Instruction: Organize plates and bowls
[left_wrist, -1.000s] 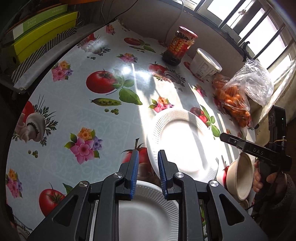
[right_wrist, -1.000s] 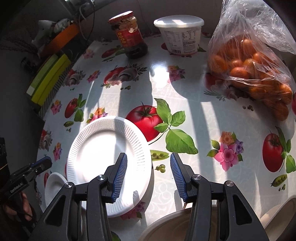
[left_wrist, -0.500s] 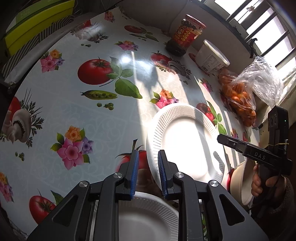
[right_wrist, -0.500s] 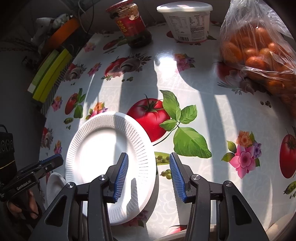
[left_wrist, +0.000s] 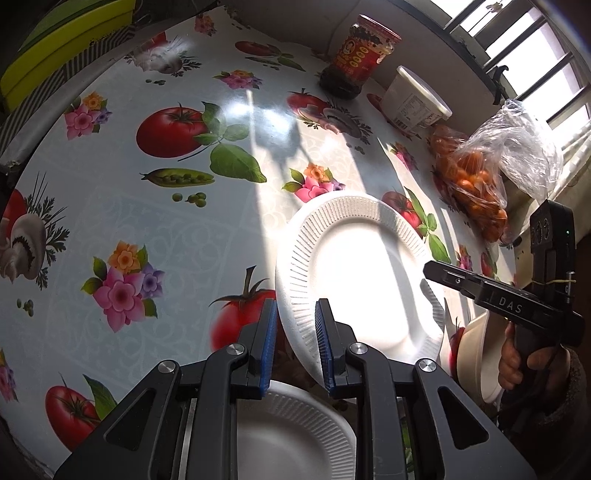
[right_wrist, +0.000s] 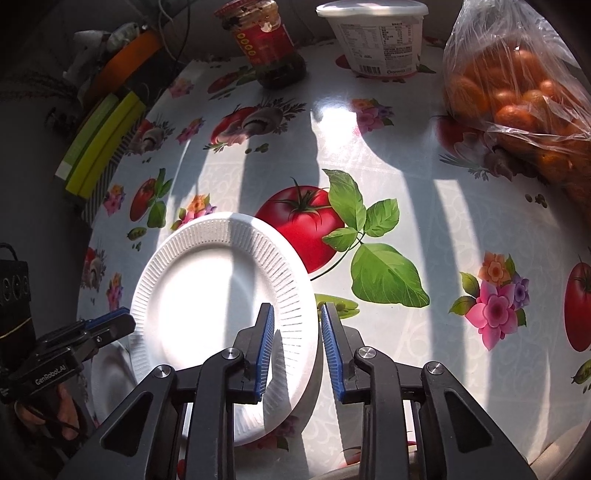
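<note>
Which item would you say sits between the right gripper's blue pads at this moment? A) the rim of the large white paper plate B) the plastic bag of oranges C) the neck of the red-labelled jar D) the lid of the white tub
A: in the right wrist view the right gripper is closing with the ribbed rim of the large white paper plate between its pads.

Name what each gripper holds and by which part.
The right gripper is closing on the large paper plate's near rim. The left gripper straddles its opposite rim; grip unclear.
</note>
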